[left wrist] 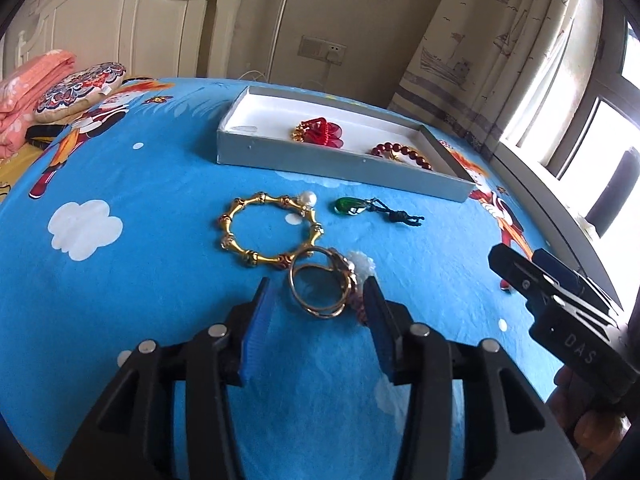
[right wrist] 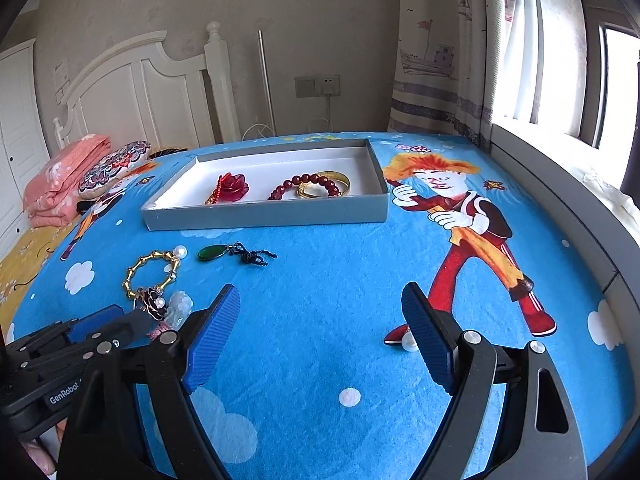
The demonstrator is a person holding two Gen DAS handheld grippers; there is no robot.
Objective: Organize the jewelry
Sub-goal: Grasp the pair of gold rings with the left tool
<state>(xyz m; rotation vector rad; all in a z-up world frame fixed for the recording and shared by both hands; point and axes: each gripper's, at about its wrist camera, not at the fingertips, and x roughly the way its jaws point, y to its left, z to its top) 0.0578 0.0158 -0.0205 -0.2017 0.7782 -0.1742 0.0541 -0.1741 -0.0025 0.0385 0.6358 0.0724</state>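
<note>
Blue cartoon-print bedding [left wrist: 140, 168] stretches under both of your grippers, with a white headboard [right wrist: 132, 92] and a curtained window [right wrist: 532, 60] behind it. Your left gripper [left wrist: 320, 300] is part open, and the rose-gold ring piece [left wrist: 318, 288] lies between its blue pads; the right-hand pad sits right against the piece's beaded edge, the left-hand pad stands clear of it, so nothing is clamped. Just beyond the jaw tips, the gold bamboo-link bracelet [left wrist: 269, 232] with its pearl touches the ring piece. Further ahead and slightly right lies the green pendant [left wrist: 349, 205] on its dark knotted cord. Past those, the grey tray [left wrist: 320, 156] holds a red flower ornament [left wrist: 320, 130] and a dark red bead bracelet [left wrist: 400, 154]; from the right wrist view a gold bangle [right wrist: 326, 185] overlaps the beads. Your right gripper [right wrist: 320, 328] is wide open over bare bedding, holding nothing. A loose pearl [right wrist: 409, 342] rests just outside its right-hand finger.
</note>
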